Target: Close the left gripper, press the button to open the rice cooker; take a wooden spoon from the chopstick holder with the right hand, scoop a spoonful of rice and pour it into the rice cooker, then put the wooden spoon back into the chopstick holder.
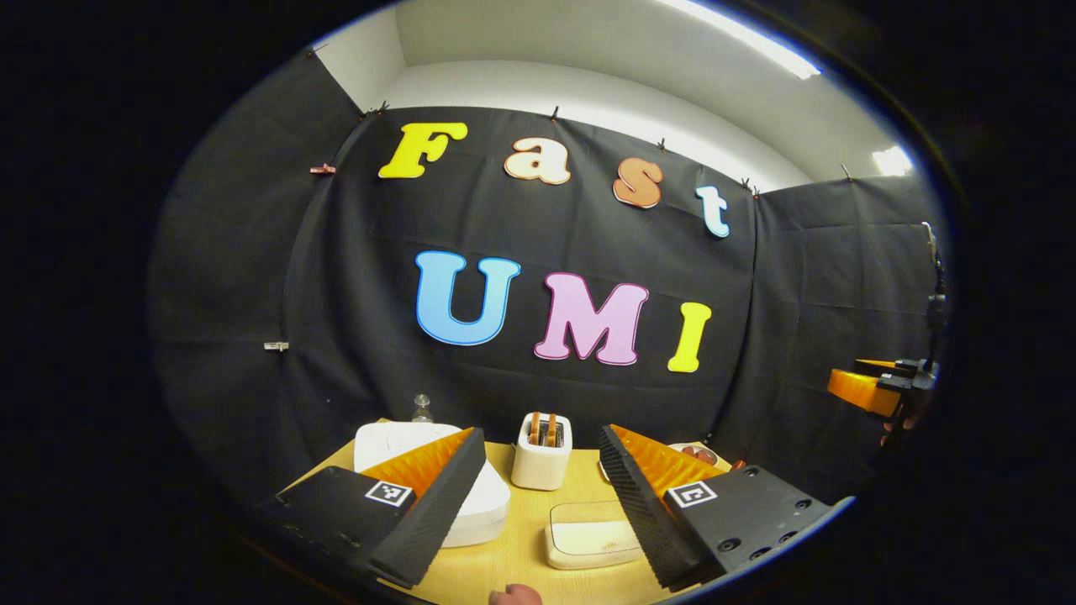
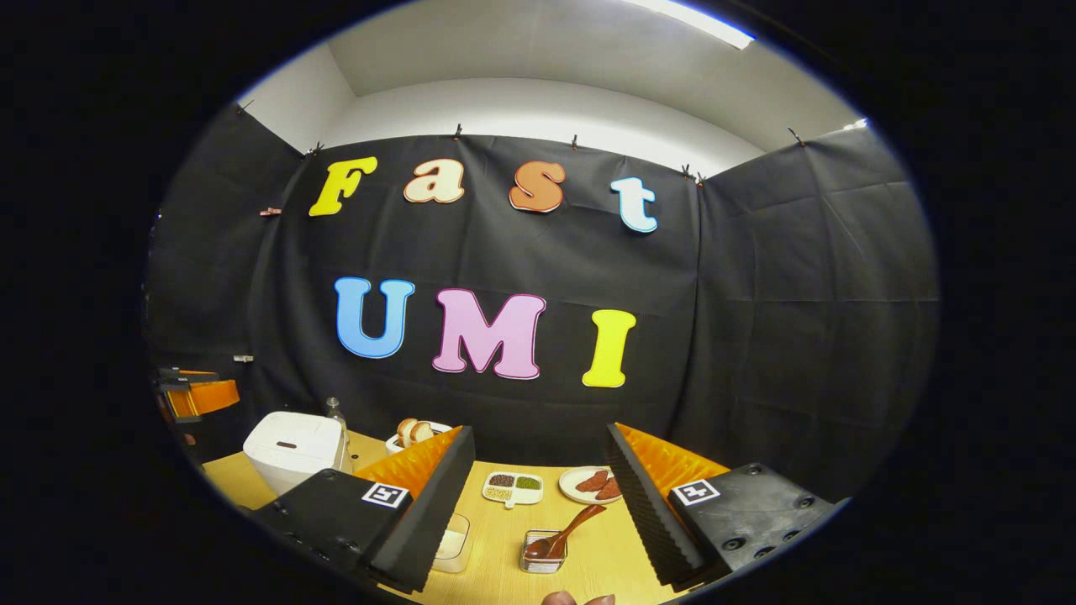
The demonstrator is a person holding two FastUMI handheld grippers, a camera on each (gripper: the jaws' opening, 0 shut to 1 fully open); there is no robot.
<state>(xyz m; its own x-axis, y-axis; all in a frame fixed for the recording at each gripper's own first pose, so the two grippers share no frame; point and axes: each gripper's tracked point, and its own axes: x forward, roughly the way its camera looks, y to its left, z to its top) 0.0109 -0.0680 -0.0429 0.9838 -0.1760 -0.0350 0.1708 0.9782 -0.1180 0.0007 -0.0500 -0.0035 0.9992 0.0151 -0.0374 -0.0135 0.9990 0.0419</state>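
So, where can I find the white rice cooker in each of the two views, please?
Left gripper view: the rice cooker is low, left of the middle.
Right gripper view: the rice cooker is low, near the left edge.
Shared landmark: a small clear bottle stands just behind the cooker in both views.

Both views face the wall, high above one shared table (image 1: 521, 555)

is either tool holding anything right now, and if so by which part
Nothing is held. The left tool and the right tool are both open with empty gaps. The wooden spoon sits untouched in the chopstick holder.
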